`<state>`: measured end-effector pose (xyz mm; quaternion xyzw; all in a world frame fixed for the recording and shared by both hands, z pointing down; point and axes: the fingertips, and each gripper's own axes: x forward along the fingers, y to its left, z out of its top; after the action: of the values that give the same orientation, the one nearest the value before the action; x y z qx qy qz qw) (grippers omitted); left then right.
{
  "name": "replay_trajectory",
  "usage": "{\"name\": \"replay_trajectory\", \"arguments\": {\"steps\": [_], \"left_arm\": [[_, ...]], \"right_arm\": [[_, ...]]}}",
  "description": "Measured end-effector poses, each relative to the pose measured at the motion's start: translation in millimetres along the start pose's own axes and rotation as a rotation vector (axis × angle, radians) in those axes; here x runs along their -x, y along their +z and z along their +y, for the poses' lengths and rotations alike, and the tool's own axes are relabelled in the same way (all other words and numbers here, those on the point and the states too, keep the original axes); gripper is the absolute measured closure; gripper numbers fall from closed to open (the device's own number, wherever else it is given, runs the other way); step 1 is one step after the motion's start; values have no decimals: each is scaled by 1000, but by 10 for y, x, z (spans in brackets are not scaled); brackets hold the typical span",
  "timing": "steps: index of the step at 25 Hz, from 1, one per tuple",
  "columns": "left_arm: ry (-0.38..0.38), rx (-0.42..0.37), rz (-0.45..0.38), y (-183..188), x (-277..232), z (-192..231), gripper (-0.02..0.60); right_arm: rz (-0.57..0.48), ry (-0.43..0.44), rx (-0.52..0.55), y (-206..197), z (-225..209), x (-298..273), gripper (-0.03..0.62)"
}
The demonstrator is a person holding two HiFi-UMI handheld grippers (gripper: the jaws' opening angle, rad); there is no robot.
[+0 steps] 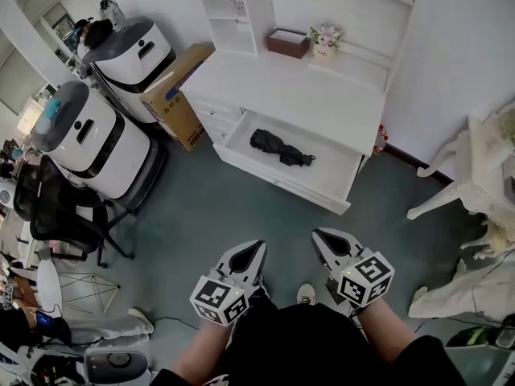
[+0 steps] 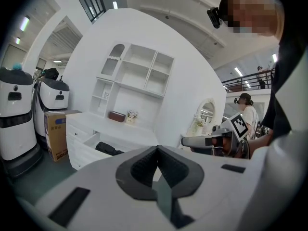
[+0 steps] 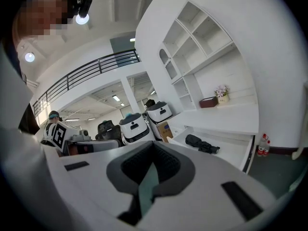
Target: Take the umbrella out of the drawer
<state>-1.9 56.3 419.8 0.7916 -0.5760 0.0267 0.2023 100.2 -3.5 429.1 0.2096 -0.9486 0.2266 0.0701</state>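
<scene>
A black folded umbrella lies in the open white drawer of a white desk. Both grippers are held low in front of the person, well short of the drawer, pointing toward it. The left gripper has its jaws together, nothing between them. The right gripper is likewise shut and empty. In the left gripper view the umbrella shows beyond the left gripper, with the other gripper off to the right. The right gripper view has the umbrella ahead, to the right of the right gripper.
A cardboard box leans at the desk's left end. Two white machines and a black chair stand at the left. White ornate furniture is at the right. A brown box and flowers sit on the desk.
</scene>
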Motion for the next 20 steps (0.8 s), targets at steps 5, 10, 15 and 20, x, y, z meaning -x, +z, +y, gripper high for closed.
{"name": "replay_trajectory", "arguments": {"steps": [5, 10, 15, 20], "left_arm": [[-46, -8, 11, 168, -34, 383, 578], [-95, -11, 27, 268, -53, 800, 578], [-146, -18, 30, 342, -48, 1162, 578], [-190, -20, 31, 401, 12, 1461, 578]], "right_arm": [[-9, -55, -15, 77, 36, -323, 592], [-26, -113, -29, 150, 76, -707, 592], [-40, -169, -25, 186, 141, -1037, 592], [-57, -215, -18, 242, 266, -1302, 592]]}}
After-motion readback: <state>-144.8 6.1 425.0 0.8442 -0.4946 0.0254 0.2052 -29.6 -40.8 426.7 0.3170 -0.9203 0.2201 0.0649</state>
